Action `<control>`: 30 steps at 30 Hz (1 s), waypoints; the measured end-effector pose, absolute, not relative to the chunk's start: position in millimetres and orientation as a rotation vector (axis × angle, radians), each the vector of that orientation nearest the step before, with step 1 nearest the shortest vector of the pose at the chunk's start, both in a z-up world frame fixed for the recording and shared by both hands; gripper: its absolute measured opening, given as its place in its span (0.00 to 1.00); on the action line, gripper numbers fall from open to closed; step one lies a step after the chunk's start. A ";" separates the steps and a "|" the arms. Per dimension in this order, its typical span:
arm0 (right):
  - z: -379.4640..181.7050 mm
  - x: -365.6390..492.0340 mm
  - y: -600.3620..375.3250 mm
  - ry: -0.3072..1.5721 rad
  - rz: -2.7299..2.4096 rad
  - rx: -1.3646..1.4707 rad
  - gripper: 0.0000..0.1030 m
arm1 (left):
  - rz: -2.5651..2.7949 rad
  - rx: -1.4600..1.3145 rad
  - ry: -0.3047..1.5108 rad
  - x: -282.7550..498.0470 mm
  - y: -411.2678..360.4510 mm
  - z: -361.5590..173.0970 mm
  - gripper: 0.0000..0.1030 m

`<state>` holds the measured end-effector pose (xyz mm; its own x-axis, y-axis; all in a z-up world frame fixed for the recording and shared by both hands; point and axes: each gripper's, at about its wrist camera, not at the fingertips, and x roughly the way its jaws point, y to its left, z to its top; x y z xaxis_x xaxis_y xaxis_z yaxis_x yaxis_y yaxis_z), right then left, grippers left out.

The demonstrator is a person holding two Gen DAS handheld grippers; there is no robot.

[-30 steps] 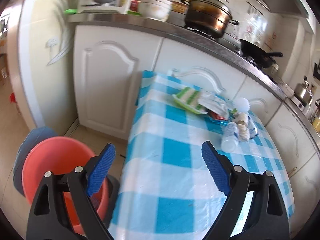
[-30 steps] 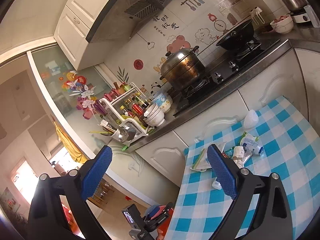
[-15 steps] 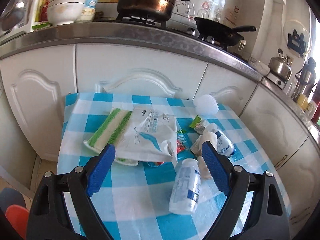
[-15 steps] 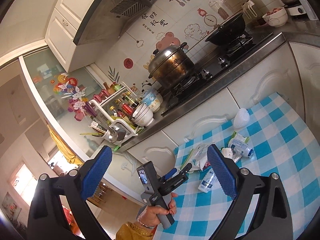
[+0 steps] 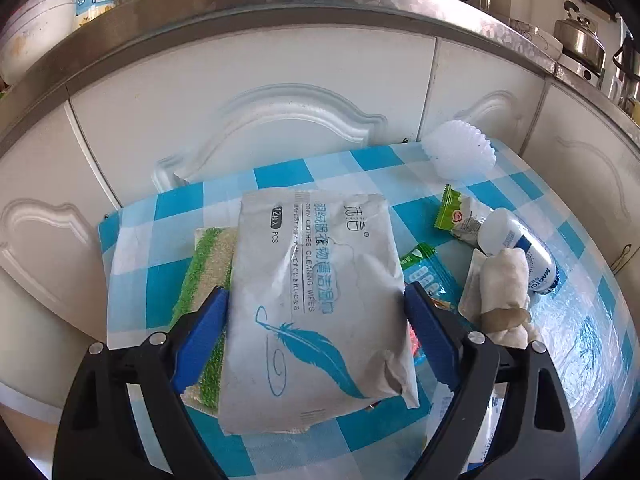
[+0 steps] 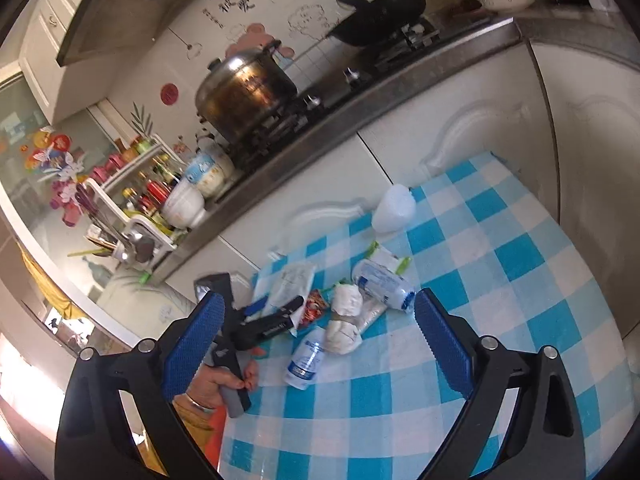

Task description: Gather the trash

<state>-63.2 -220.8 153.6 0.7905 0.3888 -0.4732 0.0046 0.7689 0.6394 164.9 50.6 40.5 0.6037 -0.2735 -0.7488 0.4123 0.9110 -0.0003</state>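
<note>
Trash lies in a heap on the blue-checked table (image 6: pixel 492 264). A grey wet-wipes packet (image 5: pixel 320 240) rests on a green-and-white cloth (image 5: pixel 204 272). My left gripper (image 5: pixel 314 300) is open, with a finger beside each long edge of the packet and the packet lying flat. Right of it are a crumpled tissue (image 5: pixel 504 292), a small white bottle (image 5: pixel 520 252), a green wrapper (image 5: pixel 452 212) and a ribbed white cup (image 5: pixel 460 152). My right gripper (image 6: pixel 320 328) hangs open above the table, empty. Between its fingers I see another bottle (image 6: pixel 306 356) and the left gripper (image 6: pixel 272 320) in a hand (image 6: pixel 224 380).
White cabinet doors (image 5: pixel 280 92) stand right behind the table under a steel counter edge (image 6: pixel 360 108). On the counter are a large pot (image 6: pixel 248 88), a wok (image 6: pixel 380 20), stacked bowls (image 6: pixel 188 204) and a dish rack (image 6: pixel 132 216). The right half of the tablecloth (image 6: pixel 540 320) holds no objects.
My left gripper swung from beside the red basin in over the table and closed in on the wipes packet, which now lies between its fingers. My right gripper sank and tipped toward the table.
</note>
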 end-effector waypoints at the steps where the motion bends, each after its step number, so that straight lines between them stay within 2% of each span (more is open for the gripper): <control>1: 141.5 -55.4 -219.1 0.663 0.233 0.675 0.92 | -0.408 0.164 0.837 167.8 52.0 39.3 0.87; 7: 77.7 -18.7 -196.1 0.785 0.229 0.606 0.92 | -0.437 0.088 0.880 176.6 58.2 29.5 0.92; 14: 49.4 2.2 -161.7 0.790 0.251 0.523 0.92 | -0.430 0.121 0.842 169.5 51.5 26.2 0.90; 17: 44.0 10.4 -149.9 0.789 0.261 0.504 0.86 | -0.425 0.116 0.825 165.8 51.0 27.3 0.85; 18: 43.0 13.6 -146.8 0.791 0.265 0.502 0.76 | -0.422 0.116 0.821 164.5 50.4 27.4 0.84; 19: 41.8 15.4 -143.1 0.798 0.269 0.499 0.74 | -0.421 0.121 0.814 162.8 49.4 27.3 0.84; 26: 39.8 8.2 -117.0 0.808 0.329 0.495 0.73 | -0.410 0.112 0.790 153.4 48.5 28.4 0.77; 30: 34.8 2.2 -97.0 0.844 0.379 0.520 0.68 | -0.406 0.092 0.779 149.1 50.5 29.6 0.76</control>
<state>2.2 -97.0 34.8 0.6105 0.5113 -0.6049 -0.1121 0.8118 0.5731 149.1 50.5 29.6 0.6384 -0.3215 -0.6993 0.3885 0.9189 -0.0678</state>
